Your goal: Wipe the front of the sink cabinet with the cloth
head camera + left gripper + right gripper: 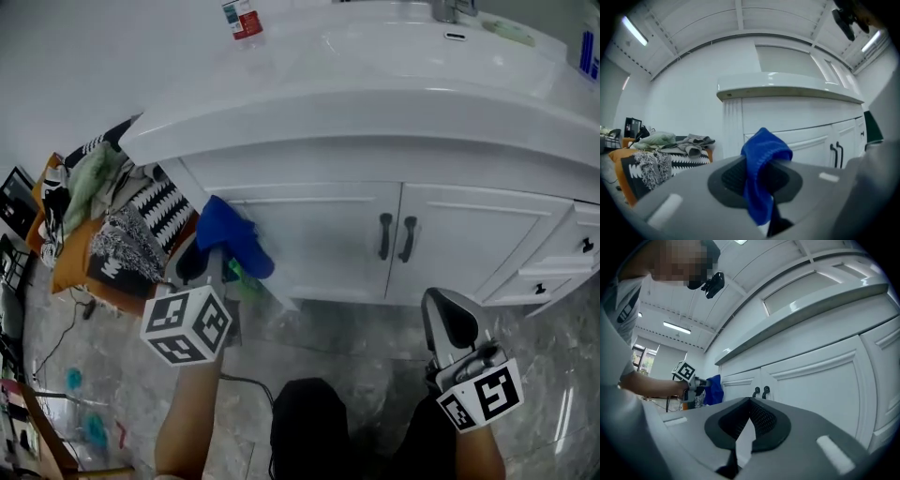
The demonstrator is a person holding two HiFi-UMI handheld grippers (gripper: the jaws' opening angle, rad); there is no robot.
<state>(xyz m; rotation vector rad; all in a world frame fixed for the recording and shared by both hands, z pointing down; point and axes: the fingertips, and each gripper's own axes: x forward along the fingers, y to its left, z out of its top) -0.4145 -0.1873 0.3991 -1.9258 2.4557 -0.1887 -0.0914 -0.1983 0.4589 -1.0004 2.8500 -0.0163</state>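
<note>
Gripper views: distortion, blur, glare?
Left gripper view: fisheye bows the white countertop edge, dark corners; blue knitted cloth sharp, nearer grey jaws soft. Right gripper view: same bowing, mosaic patch top left. Head view: even light, mild sheen on top of the white sink cabinet.

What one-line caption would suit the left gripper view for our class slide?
Left gripper clamps a blue cloth, facing the white sink cabinet.

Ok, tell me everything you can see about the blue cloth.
The cloth is bright blue with a ribbed, knit-looking weave, soft and bunched. The left gripper has its jaws shut on its middle, so a rounded fold bulges above them and a tail hangs below. It is held up in front of the cabinet, by the left door's outer corner. Whether it touches the door cannot be told.
</note>
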